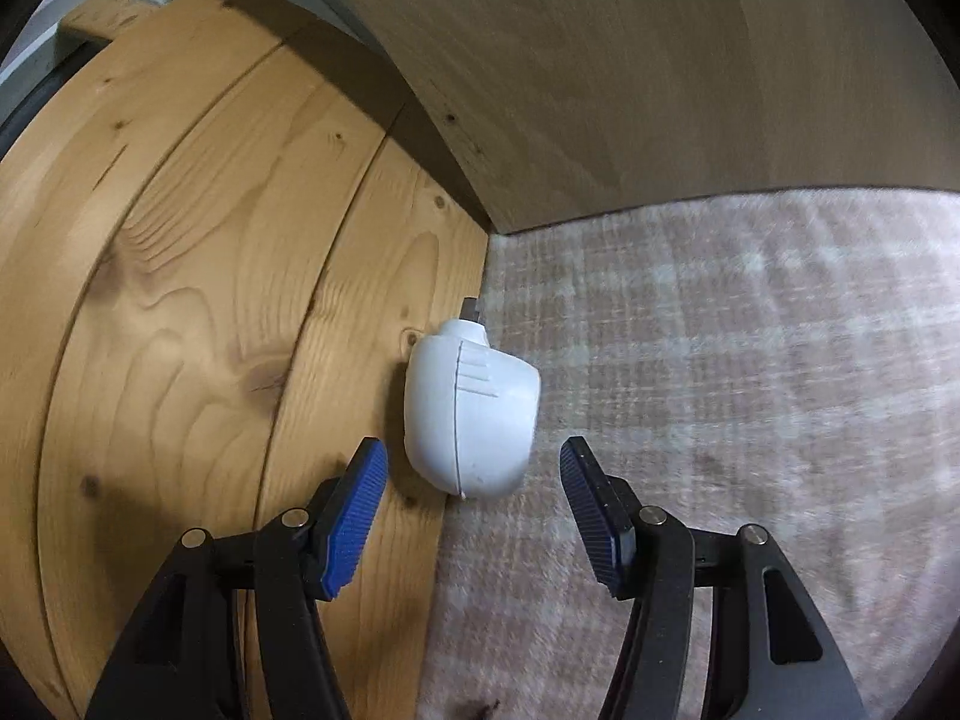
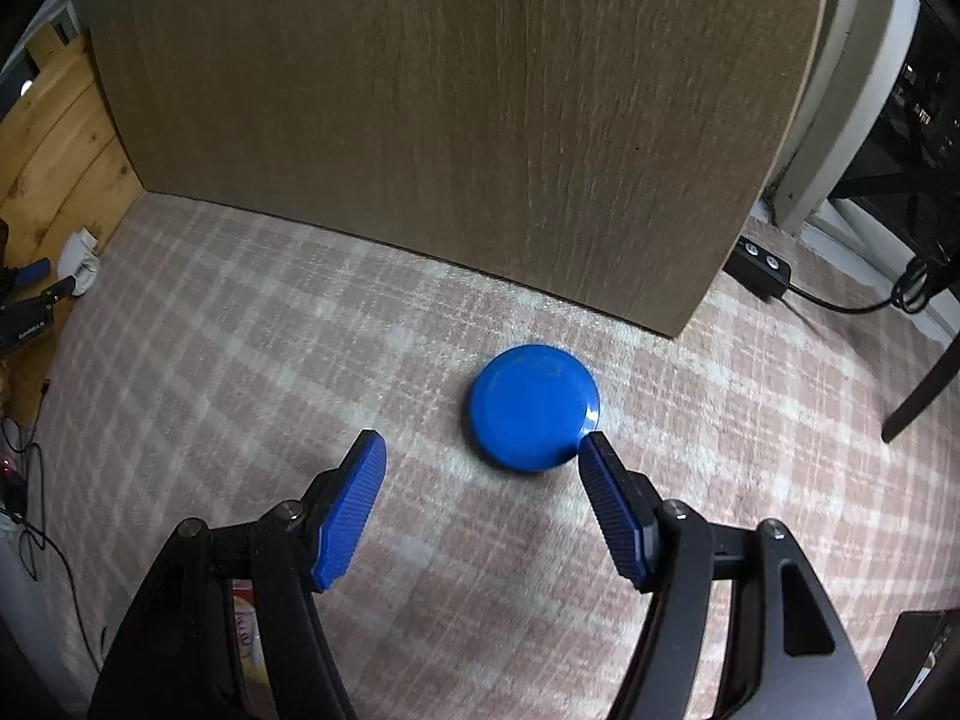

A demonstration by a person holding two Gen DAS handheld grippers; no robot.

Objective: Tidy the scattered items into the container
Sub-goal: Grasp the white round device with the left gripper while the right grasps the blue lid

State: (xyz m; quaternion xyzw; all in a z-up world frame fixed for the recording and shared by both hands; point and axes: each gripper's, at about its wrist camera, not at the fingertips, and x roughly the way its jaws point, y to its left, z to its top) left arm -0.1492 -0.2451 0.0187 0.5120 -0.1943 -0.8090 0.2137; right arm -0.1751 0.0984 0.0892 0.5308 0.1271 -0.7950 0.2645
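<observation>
A white plastic gadget (image 1: 471, 414) with a small metal tip lies where pine planks (image 1: 180, 300) meet the checked carpet (image 1: 750, 390). My left gripper (image 1: 473, 456) is open, and the gadget's near end sits between the blue pads without touching them. In the right wrist view a round blue disc (image 2: 534, 408) lies flat on the carpet (image 2: 240, 330). My right gripper (image 2: 482, 441) is open just short of it, with the right fingertip (image 2: 594, 450) at the disc's near edge. The white gadget (image 2: 78, 261) also shows at the far left of that view.
An upright wooden panel (image 2: 450, 120) stands right behind both items and shows again (image 1: 630, 60) in the left wrist view. A black power strip (image 2: 762, 261) with a cable lies past its right edge, near a dark chair leg (image 2: 924, 396). Thin cables (image 2: 24, 510) trail at the left.
</observation>
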